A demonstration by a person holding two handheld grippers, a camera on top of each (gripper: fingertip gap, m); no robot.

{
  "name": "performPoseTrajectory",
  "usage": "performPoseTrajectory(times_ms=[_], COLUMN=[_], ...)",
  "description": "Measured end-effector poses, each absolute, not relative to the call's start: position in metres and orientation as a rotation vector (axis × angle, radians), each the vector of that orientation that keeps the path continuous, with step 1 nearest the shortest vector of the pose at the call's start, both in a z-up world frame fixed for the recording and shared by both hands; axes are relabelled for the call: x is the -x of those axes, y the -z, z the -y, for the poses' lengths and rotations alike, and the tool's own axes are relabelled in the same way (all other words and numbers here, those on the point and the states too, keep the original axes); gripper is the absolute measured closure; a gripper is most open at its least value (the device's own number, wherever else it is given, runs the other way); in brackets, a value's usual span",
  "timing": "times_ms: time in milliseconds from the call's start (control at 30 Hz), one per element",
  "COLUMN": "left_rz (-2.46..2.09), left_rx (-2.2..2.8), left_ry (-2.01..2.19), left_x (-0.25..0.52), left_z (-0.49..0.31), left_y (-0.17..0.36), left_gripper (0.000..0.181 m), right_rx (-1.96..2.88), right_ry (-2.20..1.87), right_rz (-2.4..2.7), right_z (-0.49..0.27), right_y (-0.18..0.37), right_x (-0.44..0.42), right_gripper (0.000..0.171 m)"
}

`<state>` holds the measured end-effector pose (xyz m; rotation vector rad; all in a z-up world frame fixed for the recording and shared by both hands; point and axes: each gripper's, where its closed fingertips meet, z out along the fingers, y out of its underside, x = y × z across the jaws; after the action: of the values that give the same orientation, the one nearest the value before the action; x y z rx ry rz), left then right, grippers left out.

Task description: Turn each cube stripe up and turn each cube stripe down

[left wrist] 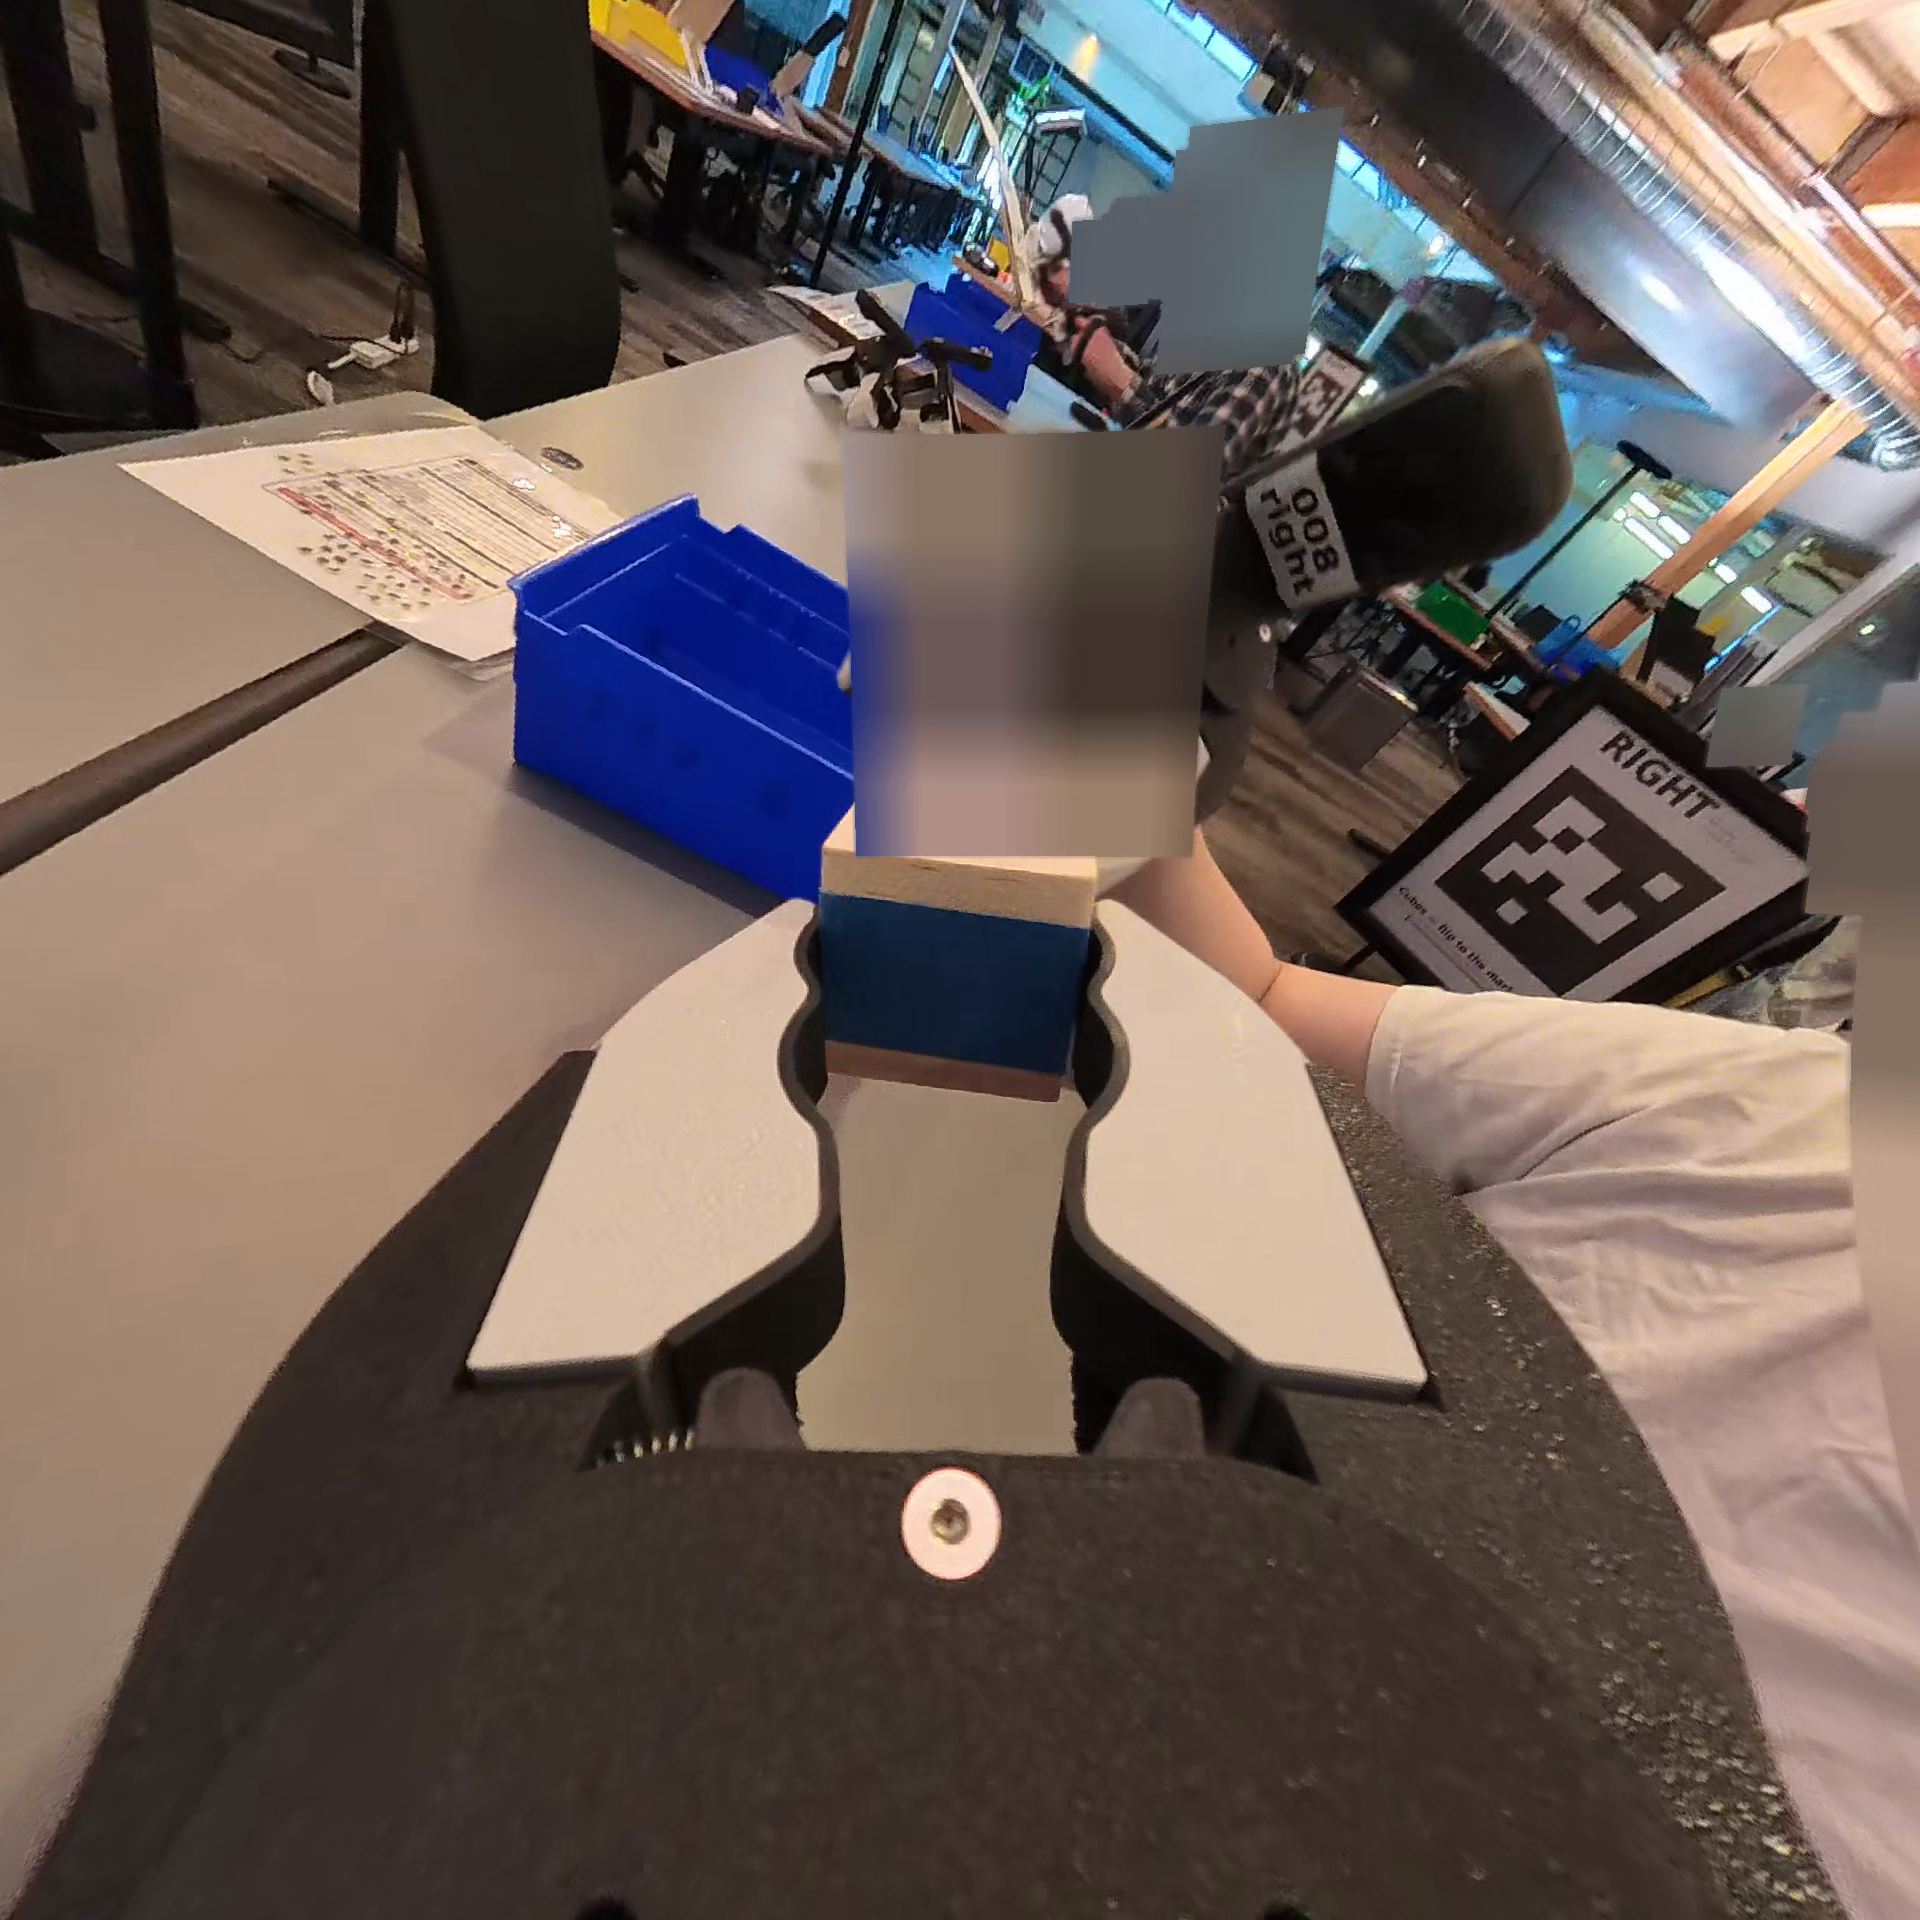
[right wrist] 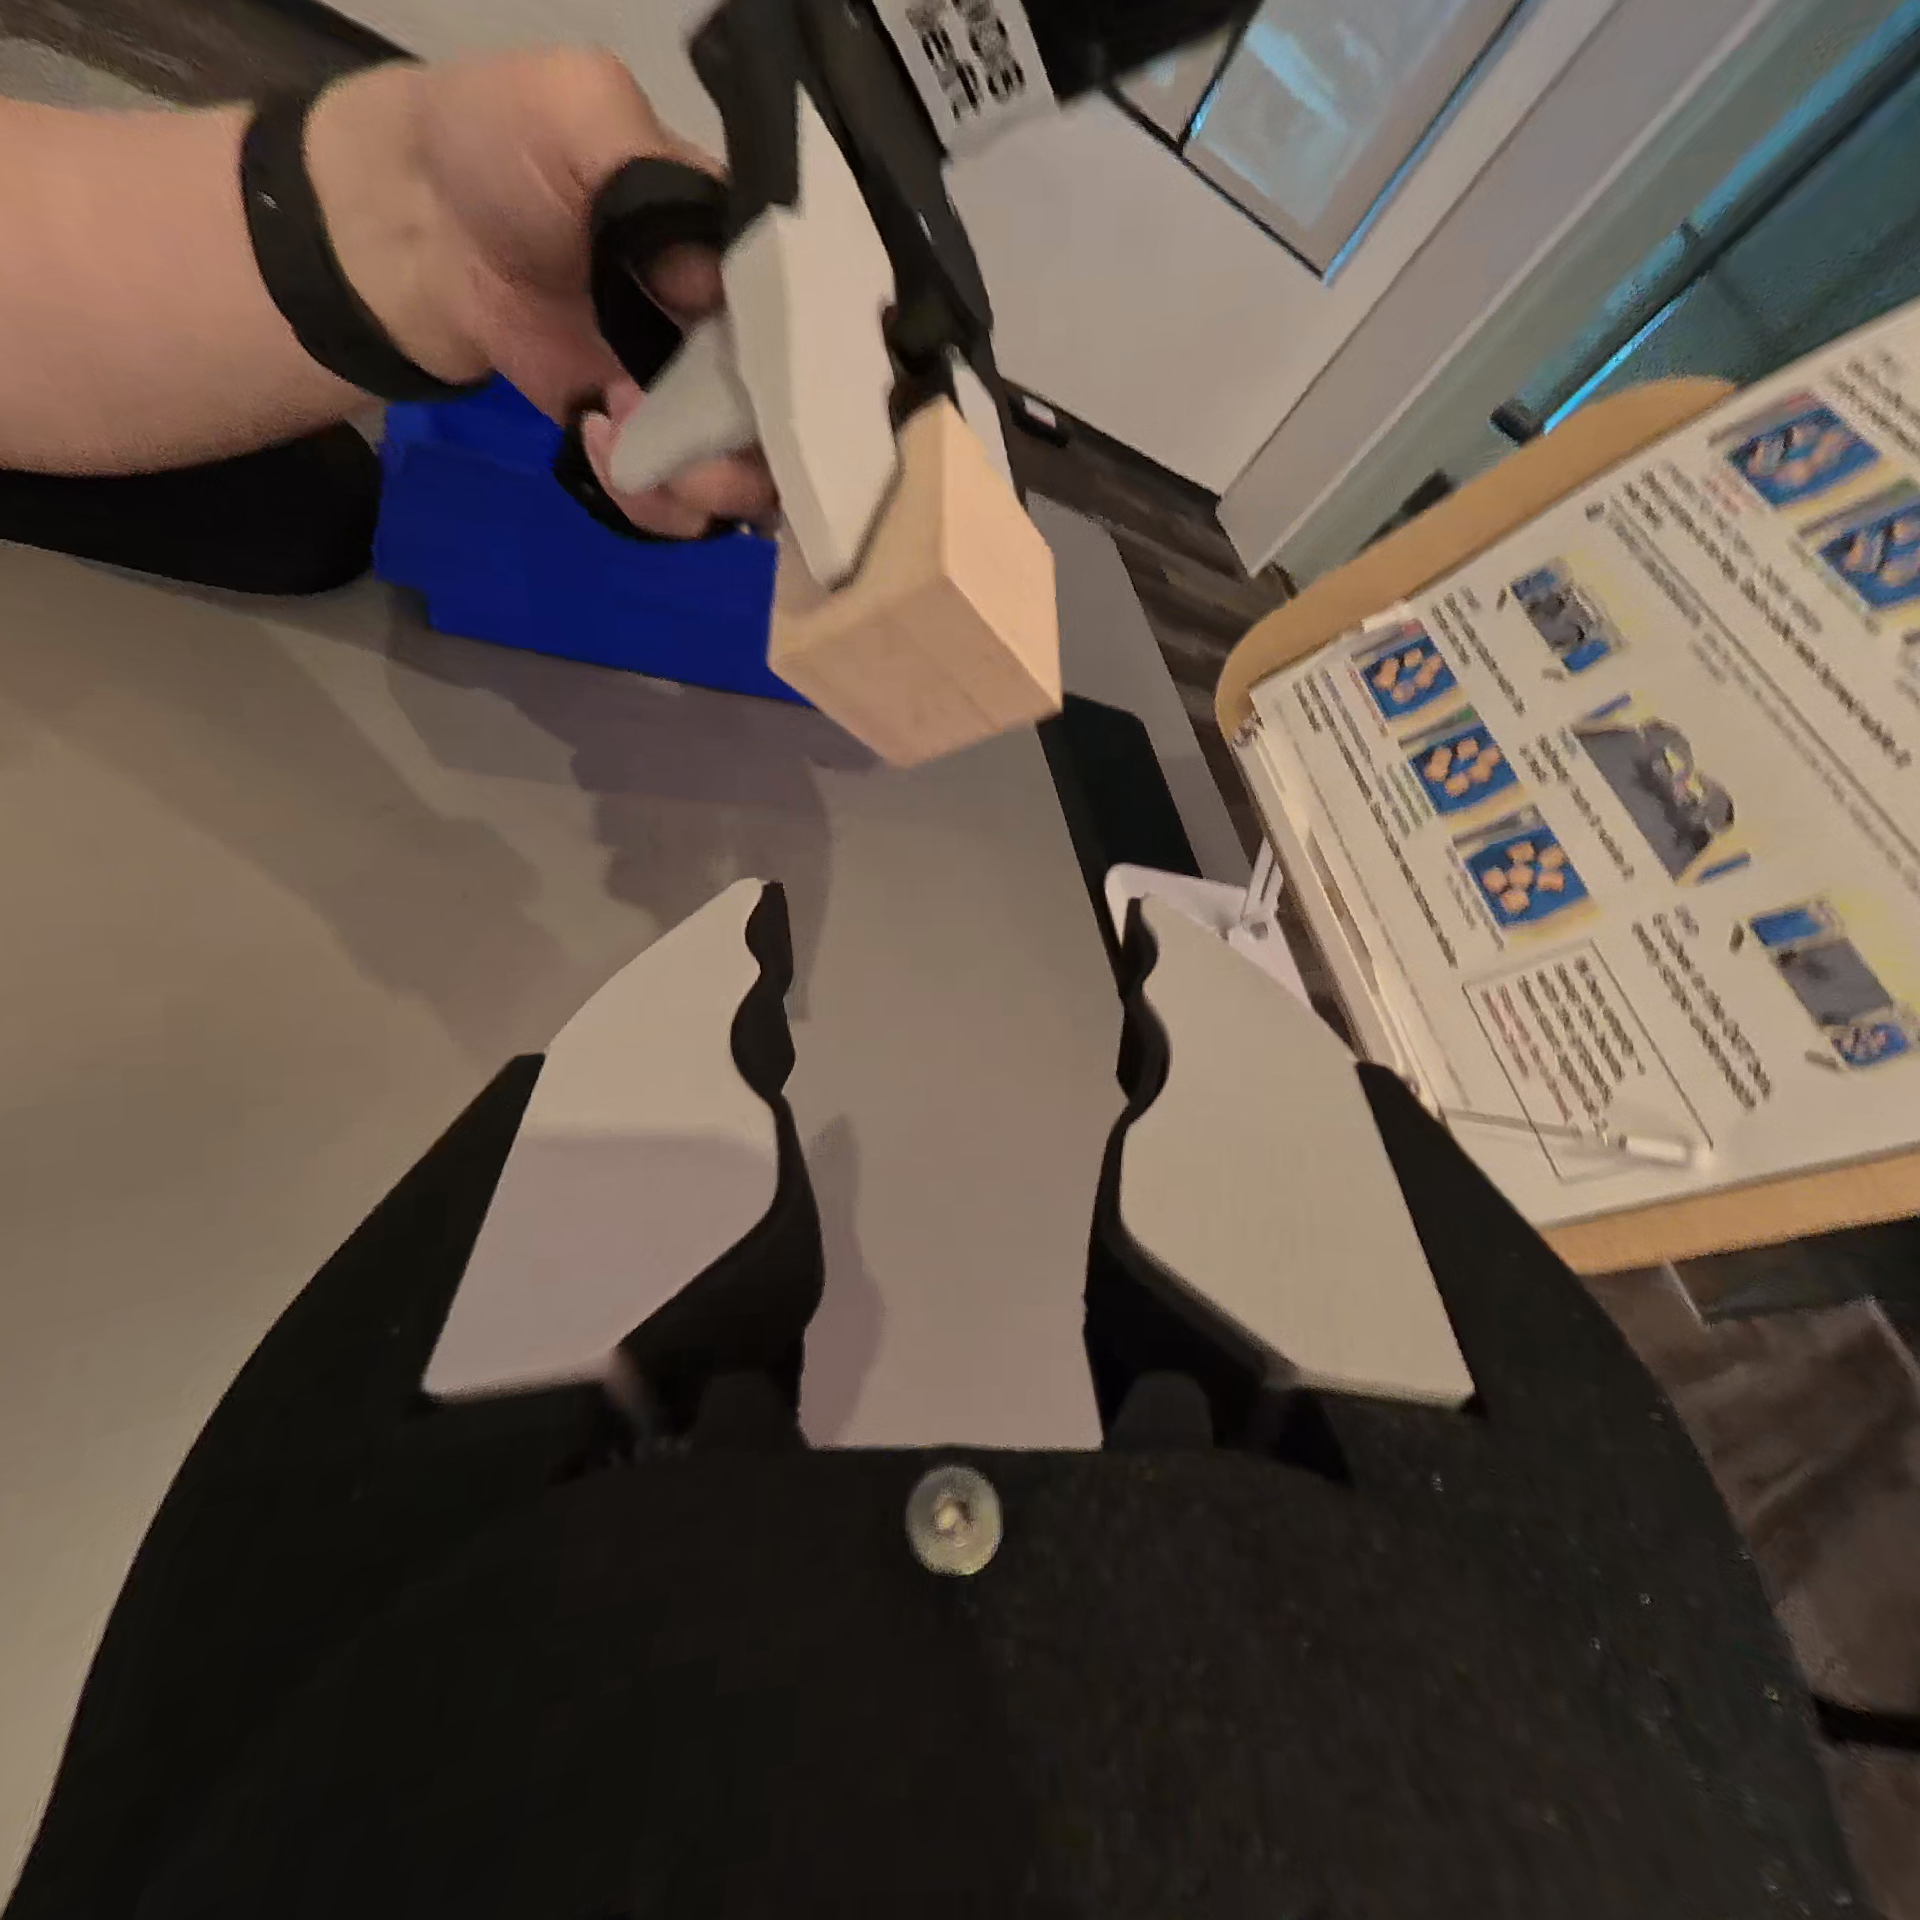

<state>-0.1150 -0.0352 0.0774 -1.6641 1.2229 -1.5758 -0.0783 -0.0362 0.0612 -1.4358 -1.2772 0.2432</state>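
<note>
cube [left wrist: 951, 971] clamped between left gripper [left wrist: 948, 982] tips (aloft)

I am working over a plain grey table [left wrist: 260, 987] with a dark seam running across it. A blue plastic bin [left wrist: 675, 675] sits directly on the table and serves as my landmark. Just beyond the bin's far left corner lies a printed sheet [left wrist: 384, 520] in a clear sleeve, flat on the table, its near edge crossing the seam beside the bin.
</note>
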Motion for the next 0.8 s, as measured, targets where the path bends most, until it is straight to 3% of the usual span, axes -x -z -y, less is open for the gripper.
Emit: performPoseTrajectory(times_ms=[800], left_rz=[-1.145], left_rx=[1.712], left_ry=[1.787], left_x=[0.109], left_z=[0.05], left_y=[-0.066], left_gripper=[0.136], right_rx=[1.085], right_ry=[-0.136], right_rz=[1.25], right_z=[0.053], right_y=[-0.072], right_x=[0.127], right_gripper=[0.115])
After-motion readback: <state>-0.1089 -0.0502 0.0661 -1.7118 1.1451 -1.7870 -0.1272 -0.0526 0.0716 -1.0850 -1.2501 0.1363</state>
